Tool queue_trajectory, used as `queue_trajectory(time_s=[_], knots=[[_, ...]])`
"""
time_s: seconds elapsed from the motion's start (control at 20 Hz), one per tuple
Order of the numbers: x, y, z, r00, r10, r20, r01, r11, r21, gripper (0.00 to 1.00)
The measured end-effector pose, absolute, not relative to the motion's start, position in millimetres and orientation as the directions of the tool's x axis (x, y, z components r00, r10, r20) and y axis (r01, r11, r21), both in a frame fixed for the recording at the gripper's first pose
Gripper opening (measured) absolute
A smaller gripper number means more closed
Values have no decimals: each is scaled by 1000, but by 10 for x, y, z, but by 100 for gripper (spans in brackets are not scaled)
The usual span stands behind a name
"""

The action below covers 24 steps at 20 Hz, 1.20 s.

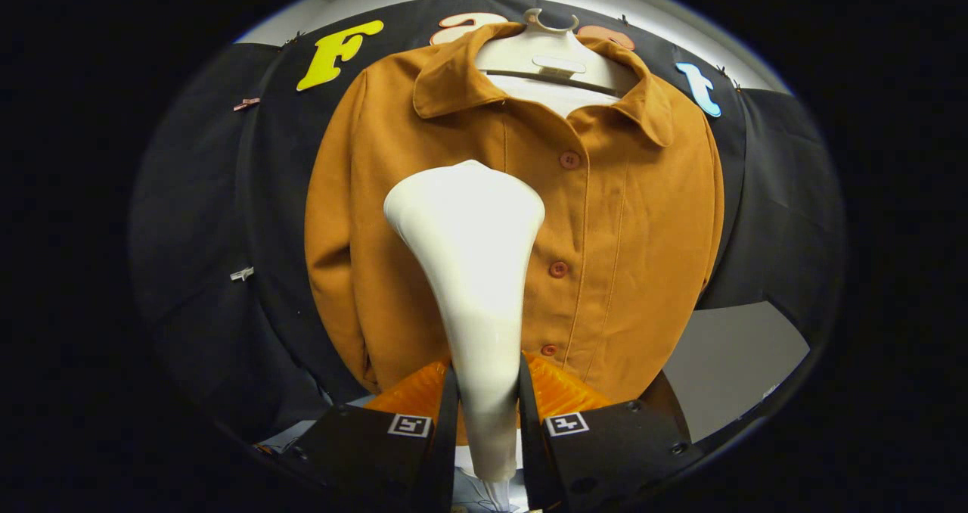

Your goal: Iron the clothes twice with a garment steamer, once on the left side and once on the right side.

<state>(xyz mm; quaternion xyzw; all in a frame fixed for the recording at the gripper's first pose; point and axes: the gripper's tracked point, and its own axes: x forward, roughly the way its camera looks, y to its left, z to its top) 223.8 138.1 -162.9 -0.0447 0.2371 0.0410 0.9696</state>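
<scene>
Gripper view: the gripper (pixel 488 411), at bottom center, pinches the handle of a white steamer (pixel 470 271) between its 2 fingers, the wide head rising at mid-frame. Beyond it, filling the center, a brown shirt (pixel 628 218) with 3 visible buttons hangs on a white hanger (pixel 550 53) at top center.

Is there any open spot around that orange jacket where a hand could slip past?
Free: the black cloth left of the jacket, and the pale patch below its right hem. Crowded: the middle, where the steamer, gripped between the fingers, covers the jacket's front.
</scene>
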Motion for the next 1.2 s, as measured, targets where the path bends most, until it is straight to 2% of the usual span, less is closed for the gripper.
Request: queue_trajectory(time_s=[1.2], knots=[[1902, 1315, -2770, 712, 50, -701, -110, 993, -41, 40]])
